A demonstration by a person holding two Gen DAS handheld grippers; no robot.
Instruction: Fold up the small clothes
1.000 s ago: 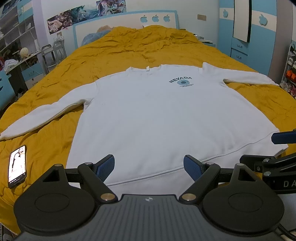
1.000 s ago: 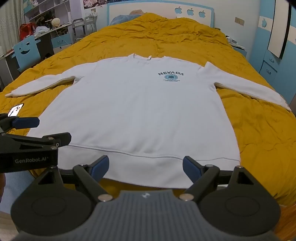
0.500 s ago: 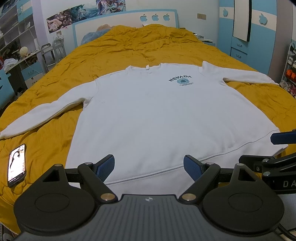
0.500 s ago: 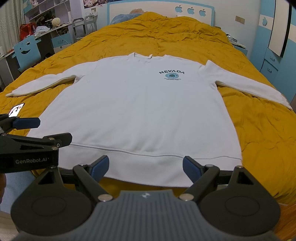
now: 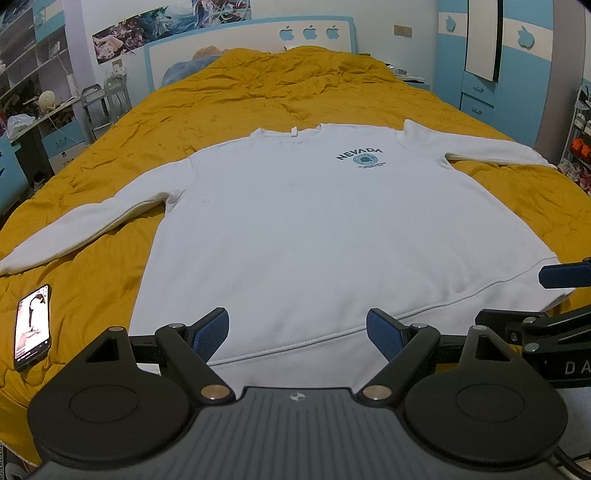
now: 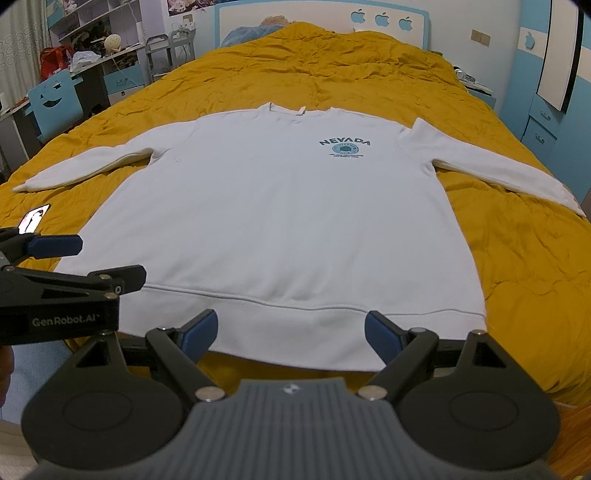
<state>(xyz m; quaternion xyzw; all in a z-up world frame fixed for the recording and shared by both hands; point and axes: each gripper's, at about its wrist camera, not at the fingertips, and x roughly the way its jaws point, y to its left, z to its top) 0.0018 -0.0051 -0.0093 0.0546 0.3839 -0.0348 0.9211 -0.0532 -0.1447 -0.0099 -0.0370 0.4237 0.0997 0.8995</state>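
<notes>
A: The white sweatshirt (image 5: 325,236) is lying flat on the bed, front up, on the mustard-yellow quilt (image 5: 258,96), with both sleeves stretching out to the sides and the neck pointing toward the headboard (image 6: 321,14).

B: And that dark "NEVADA" print (image 6: 344,144) is showing on the chest. Where are the claws sitting?

A: Both are hovering at the foot of the bed, just short of the hem. The left claw (image 5: 297,330) is standing with its blue pads spread wide apart, holding nothing, with the hem band lying between and beyond them.

B: Same on the other side: the right claw (image 6: 291,332) is gaping too, empty, with the near edge of the hem (image 6: 295,321) showing between its pads. Neither one is touching cloth, as far as I'm seeing.

A: From the right one's camera, the left claw is poking in at the left edge, near the sweatshirt's bottom corner.

B: There's a phone (image 5: 32,326) lying on the quilt, screen glowing, out beyond the left sleeve (image 5: 92,221) and apart from the shirt.

A: The right sleeve (image 6: 495,170) is running off toward the blue wardrobe (image 5: 517,66).
</notes>
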